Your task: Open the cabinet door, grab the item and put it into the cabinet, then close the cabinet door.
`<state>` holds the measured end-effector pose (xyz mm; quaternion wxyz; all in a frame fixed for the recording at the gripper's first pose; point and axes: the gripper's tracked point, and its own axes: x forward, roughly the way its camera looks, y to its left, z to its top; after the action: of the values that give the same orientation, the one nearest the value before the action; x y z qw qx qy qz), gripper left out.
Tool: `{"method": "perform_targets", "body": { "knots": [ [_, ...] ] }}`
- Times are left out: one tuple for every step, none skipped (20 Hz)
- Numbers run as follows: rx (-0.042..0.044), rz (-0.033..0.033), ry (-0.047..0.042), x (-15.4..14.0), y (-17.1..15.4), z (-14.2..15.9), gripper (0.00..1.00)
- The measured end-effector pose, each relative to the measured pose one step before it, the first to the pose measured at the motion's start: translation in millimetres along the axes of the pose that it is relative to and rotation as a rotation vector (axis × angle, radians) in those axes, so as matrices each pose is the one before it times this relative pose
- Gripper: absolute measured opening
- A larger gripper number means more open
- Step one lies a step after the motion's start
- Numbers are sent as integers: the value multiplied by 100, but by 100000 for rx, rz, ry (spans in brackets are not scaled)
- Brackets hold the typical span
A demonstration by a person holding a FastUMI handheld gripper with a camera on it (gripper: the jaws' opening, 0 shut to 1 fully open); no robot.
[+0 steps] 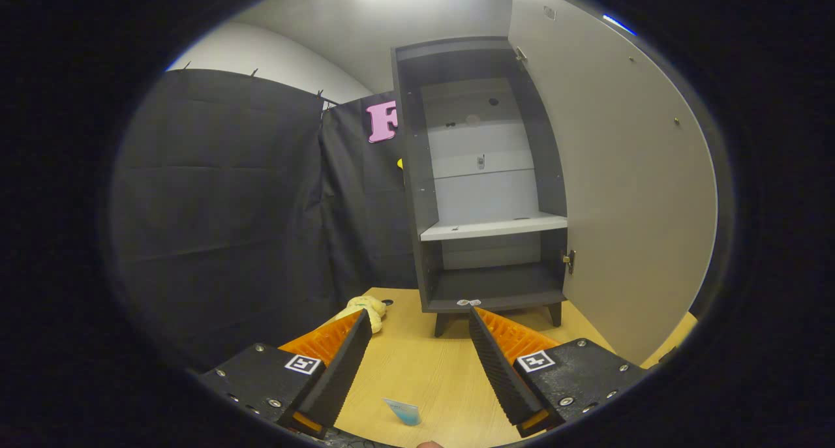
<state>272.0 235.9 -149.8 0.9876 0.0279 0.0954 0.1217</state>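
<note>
Straight ahead, a dark cabinet [486,194] stands on a wooden table [430,370], its door [620,194] swung open to the right. The gripper [419,321] hovers with fingers wide apart, holding nothing. A yellow plush toy [364,308] lies near the left fingertip; it looks soft and light, best pinched across its middle.

The gripper [419,319] has two ridged, wedge-shaped fingers [339,370] standing apart, on black blocks with silver screws and square black-and-white markers.

matt dark cabinet [483,194], smooth wooden table [424,370]
</note>
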Motion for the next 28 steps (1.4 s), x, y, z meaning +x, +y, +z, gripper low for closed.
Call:
{"method": "perform_targets", "body": {
  "knots": [
    [-243, 142, 1476, 278, 390, -1075, 93],
    [-309, 177, 1113, 252, 354, -938, 93],
    [-483, -68, 1237, 323, 307, -1006, 93],
    [-366, 113, 1225, 208, 248, -930, 93],
    [-385, -503, 663, 322, 212, -959, 93],
    [-285, -746, 838, 266, 66, -890, 93],
    [132, -566, 1144, 340, 227, -1238, 93],
    [117, -964, 1255, 280, 37, -1058, 93],
    [59, -764, 1578, 155, 15, -1038, 93],
    [71, -641, 1389, 447, 126, -966, 93],
    [-279, -380, 1811, 216, 142, -904, 93],
    [-154, -219, 1648, 143, 216, -1109, 93],
    [-223, -227, 1663, 327, 229, -877, 93],
    [-258, -238, 1727, 149, 106, -931, 93],
    [-140, -634, 1621, 380, 45, -811, 93],
    [-52, -650, 1898, 239, 19, -911, 93],
    [241, -733, 2381, 294, 2, -1028, 93],
    [419, -422, 2404, 227, 24, -1007, 93],
    [335, -477, 2236, 160, 101, -889, 93],
    [150, -599, 2219, 142, -103, -878, 93],
    [197, -364, 2018, 273, 14, -831, 93],
    [37, -518, 1955, 132, -95, -769, 93],
    [51, -508, 1977, 218, -97, -724, 93],
    [257, -724, 1717, 95, -208, -644, 93],
    [515, -70, 1254, 244, 46, -516, 92],
    [484, 90, 1090, 134, -40, -336, 87],
    [395, 611, 391, 119, 69, -100, 84],
    [-479, -992, -710, 110, -287, 228, 69]
  ]
}}
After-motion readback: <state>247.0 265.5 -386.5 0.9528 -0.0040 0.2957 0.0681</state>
